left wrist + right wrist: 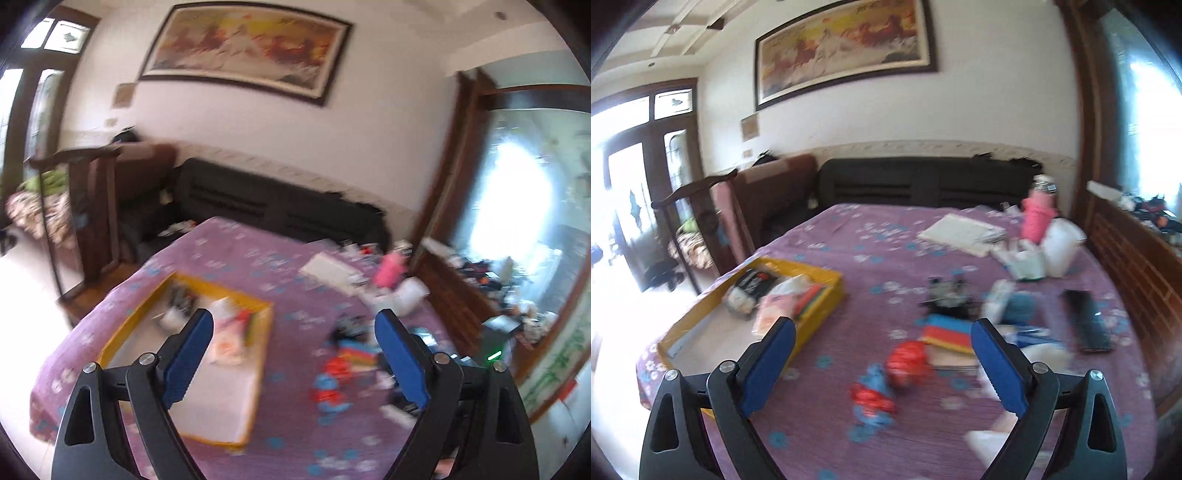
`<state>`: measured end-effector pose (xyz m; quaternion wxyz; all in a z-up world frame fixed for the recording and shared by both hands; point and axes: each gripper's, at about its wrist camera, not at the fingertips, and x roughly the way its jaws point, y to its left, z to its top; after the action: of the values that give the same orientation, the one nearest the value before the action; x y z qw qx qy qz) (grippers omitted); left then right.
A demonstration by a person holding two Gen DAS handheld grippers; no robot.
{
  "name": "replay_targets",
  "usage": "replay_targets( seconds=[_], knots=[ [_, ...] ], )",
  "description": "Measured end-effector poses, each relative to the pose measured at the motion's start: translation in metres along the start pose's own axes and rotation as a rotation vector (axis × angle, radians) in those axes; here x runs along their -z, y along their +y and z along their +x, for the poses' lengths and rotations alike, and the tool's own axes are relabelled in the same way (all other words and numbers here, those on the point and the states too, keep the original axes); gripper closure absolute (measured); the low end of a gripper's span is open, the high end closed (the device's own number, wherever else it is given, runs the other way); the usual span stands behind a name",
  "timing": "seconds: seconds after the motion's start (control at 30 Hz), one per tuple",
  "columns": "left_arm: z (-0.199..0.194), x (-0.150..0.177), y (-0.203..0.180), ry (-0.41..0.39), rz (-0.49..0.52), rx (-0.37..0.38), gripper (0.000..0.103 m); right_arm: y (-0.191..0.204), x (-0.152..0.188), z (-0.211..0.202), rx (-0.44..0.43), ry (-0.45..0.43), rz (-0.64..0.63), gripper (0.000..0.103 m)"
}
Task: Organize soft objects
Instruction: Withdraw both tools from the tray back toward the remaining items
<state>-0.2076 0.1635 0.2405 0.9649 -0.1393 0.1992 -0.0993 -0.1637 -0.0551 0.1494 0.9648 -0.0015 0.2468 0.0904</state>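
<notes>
Left wrist view shows the left tongs spread wide with nothing between their blue pads, held above a bed covered in a purple flowered sheet. The yellow tray is the landmark: it lies on the near left part of the bed, and at its far end sit a dark packet, a pale pouch and some coloured strips, all blurred. To the right of the tray, apart from it, lie a red-and-blue soft toy and a rainbow-striped cloth. Further right and beyond the tray stands a pink bottle beside a white notebook. In the right wrist view the right tongs are likewise wide apart and empty, hanging over the red-and-blue soft toy, which lies right of the yellow tray. A black remote lies well right of the tray, past the rainbow-striped cloth. A dark headboard rises behind the bed.
</notes>
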Motion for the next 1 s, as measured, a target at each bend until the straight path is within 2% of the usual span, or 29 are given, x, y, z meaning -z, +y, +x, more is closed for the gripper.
replay_targets(
  seconds=[0.1,0.23,0.43,0.53,0.63,0.7,0.87,1.0],
  knots=[
    [-0.021,-0.021,-0.034,-0.013,0.015,0.083,0.014,-0.032,-0.004,-0.025,0.058,-0.041,0.011,0.005],
    [-0.055,-0.046,-0.074,-0.041,0.067,0.107,0.014,-0.073,-0.019,-0.063,0.113,-0.12,0.041,0.004],
    [-0.102,-0.087,-0.112,-0.126,0.095,0.109,0.014,-0.116,-0.054,-0.123,0.118,-0.234,0.084,0.002],
    [-0.132,-0.11,-0.126,-0.204,0.08,0.145,0.014,-0.14,-0.075,-0.163,0.055,-0.297,0.14,0.001],
    [-0.159,-0.126,-0.139,-0.288,0.106,0.154,0.013,-0.164,-0.095,-0.194,0.001,-0.332,0.217,0.001],
    [-0.169,-0.137,-0.146,-0.3,0.126,0.164,0.009,-0.176,-0.107,-0.211,-0.005,-0.346,0.241,0.001],
    [-0.157,-0.148,-0.156,-0.26,0.178,0.156,0.007,-0.202,-0.136,-0.26,0.013,-0.4,0.288,0.001],
    [-0.104,-0.127,-0.155,-0.166,0.18,0.204,0.007,-0.201,-0.13,-0.273,0.048,-0.372,0.263,0.001]
  ],
)
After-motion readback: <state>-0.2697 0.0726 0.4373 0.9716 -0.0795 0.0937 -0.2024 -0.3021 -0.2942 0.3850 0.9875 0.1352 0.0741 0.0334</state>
